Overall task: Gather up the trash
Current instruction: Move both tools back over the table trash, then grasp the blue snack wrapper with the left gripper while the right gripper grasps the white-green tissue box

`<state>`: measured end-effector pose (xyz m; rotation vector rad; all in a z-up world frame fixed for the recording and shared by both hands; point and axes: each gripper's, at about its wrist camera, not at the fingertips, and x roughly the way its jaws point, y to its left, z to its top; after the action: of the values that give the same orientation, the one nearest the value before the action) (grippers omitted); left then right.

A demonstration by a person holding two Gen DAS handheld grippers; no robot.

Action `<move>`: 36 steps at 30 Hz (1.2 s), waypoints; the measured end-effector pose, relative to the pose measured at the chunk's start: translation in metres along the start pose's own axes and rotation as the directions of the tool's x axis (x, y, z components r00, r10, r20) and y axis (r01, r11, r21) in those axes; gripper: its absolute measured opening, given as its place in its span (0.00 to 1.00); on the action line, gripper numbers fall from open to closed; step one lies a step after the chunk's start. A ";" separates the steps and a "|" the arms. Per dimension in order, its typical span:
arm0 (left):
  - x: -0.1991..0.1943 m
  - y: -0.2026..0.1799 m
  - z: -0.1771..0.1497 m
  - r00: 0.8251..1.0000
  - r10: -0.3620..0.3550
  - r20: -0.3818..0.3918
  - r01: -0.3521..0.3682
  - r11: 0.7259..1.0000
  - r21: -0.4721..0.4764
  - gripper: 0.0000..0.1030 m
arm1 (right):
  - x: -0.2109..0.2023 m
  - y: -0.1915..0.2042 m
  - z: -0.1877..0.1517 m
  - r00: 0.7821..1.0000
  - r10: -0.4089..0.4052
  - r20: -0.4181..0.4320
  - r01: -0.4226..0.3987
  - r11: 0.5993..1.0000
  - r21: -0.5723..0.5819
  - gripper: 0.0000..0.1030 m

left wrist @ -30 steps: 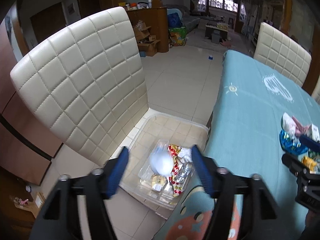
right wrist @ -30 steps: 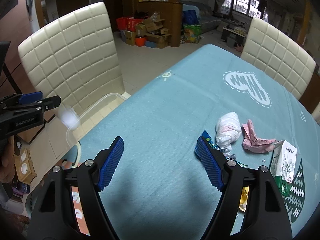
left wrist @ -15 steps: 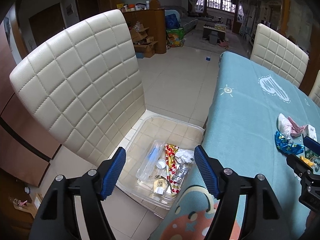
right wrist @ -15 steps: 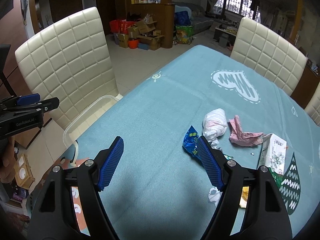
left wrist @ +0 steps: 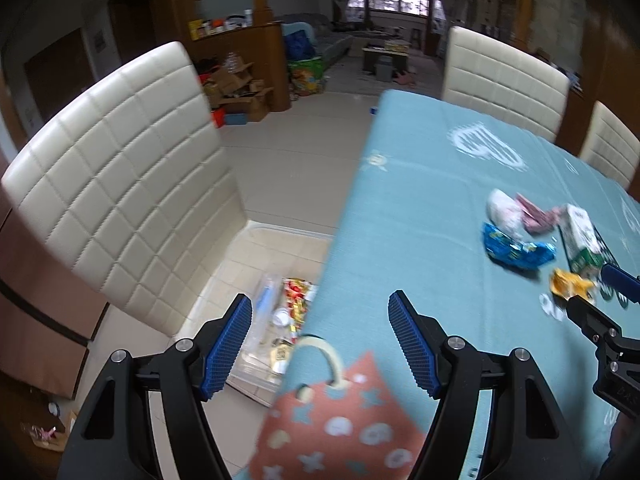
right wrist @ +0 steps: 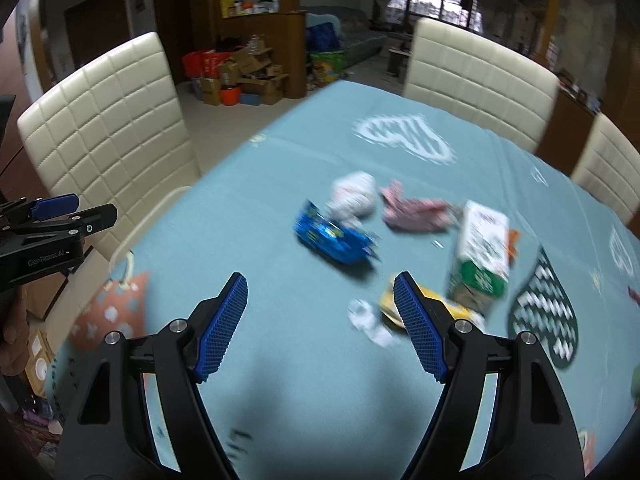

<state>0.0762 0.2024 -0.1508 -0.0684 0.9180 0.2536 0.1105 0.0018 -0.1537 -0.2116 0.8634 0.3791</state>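
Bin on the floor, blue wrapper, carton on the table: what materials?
Bin: clear rigid plastic, glossy; floor tiles show through its walls.
Blue wrapper: probably thin plastic film, shiny and crinkled; blurred.
Carton: looks like printed coated paperboard, with flat faces and folded edges.

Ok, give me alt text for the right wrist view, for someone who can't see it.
The open right tool hovers over a teal tablecloth strewn with trash: a blue snack wrapper, white crumpled tissue, pink wrapper and a green-and-white carton.
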 end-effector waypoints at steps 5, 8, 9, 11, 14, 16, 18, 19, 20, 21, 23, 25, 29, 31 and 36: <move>-0.002 -0.036 -0.004 0.999 -0.053 -0.010 0.053 0.997 0.061 0.67 | -0.013 -0.037 -0.021 0.998 -0.052 -0.018 0.053 0.996 0.076 0.74; -0.005 -0.059 -0.004 0.997 -0.082 -0.009 0.083 0.992 0.098 0.67 | -0.023 -0.057 -0.029 0.996 -0.083 -0.018 0.085 0.990 0.116 0.74; -0.006 -0.065 -0.004 0.996 -0.091 -0.009 0.091 0.990 0.107 0.67 | -0.026 -0.062 -0.031 0.996 -0.093 -0.016 0.095 0.988 0.125 0.74; -0.008 -0.080 -0.002 0.994 -0.111 -0.010 0.112 0.985 0.128 0.67 | -0.031 -0.071 -0.034 0.994 -0.110 -0.013 0.111 0.984 0.141 0.74; -0.010 -0.097 -0.001 0.992 -0.129 -0.010 0.129 0.979 0.157 0.67 | -0.037 -0.085 -0.037 0.992 -0.128 -0.011 0.128 0.978 0.164 0.74; -0.010 -0.110 0.002 0.988 -0.151 -0.015 0.151 0.974 0.170 0.67 | -0.038 -0.093 -0.038 0.991 -0.136 -0.010 0.135 0.976 0.171 0.74; -0.008 -0.120 0.005 0.984 -0.176 -0.026 0.178 0.968 0.178 0.70 | -0.038 -0.098 -0.038 0.990 -0.140 -0.010 0.140 0.975 0.174 0.74; -0.008 -0.124 0.006 0.983 -0.184 -0.028 0.186 0.966 0.182 0.74 | -0.037 -0.101 -0.037 0.990 -0.141 -0.010 0.141 0.974 0.177 0.74; -0.008 -0.129 0.008 0.982 -0.189 -0.026 0.191 0.964 0.188 0.74 | -0.036 -0.104 -0.038 0.990 -0.142 -0.011 0.141 0.974 0.179 0.74; -0.007 -0.134 0.010 0.981 -0.193 -0.024 0.194 0.961 0.195 0.75 | -0.033 -0.107 -0.037 0.990 -0.141 -0.013 0.142 0.973 0.181 0.74; -0.004 -0.143 0.013 0.978 -0.206 -0.030 0.207 0.956 0.206 0.75 | -0.030 -0.111 -0.035 0.990 -0.139 -0.014 0.139 0.973 0.185 0.74; 0.002 -0.153 0.017 0.978 -0.207 -0.039 0.210 0.954 0.216 0.75 | -0.025 -0.116 -0.031 0.991 -0.134 -0.015 0.134 0.973 0.186 0.74; 0.020 -0.166 0.027 0.977 -0.204 -0.060 0.212 0.952 0.219 0.75 | -0.009 -0.126 -0.018 0.993 -0.117 -0.016 0.118 0.975 0.187 0.74; 0.029 -0.171 0.031 0.977 -0.203 -0.073 0.214 0.952 0.220 0.76 | 0.001 -0.130 -0.011 0.994 -0.104 -0.018 0.105 0.976 0.191 0.74; 0.056 -0.186 0.041 0.977 -0.188 -0.106 0.208 0.948 0.240 0.76 | 0.026 -0.137 0.006 0.997 -0.076 -0.026 0.080 0.978 0.191 0.74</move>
<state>0.1861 0.0400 -0.1794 0.0621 1.0104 -0.0536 0.1857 -0.1148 -0.1661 -0.0700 0.9011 0.2188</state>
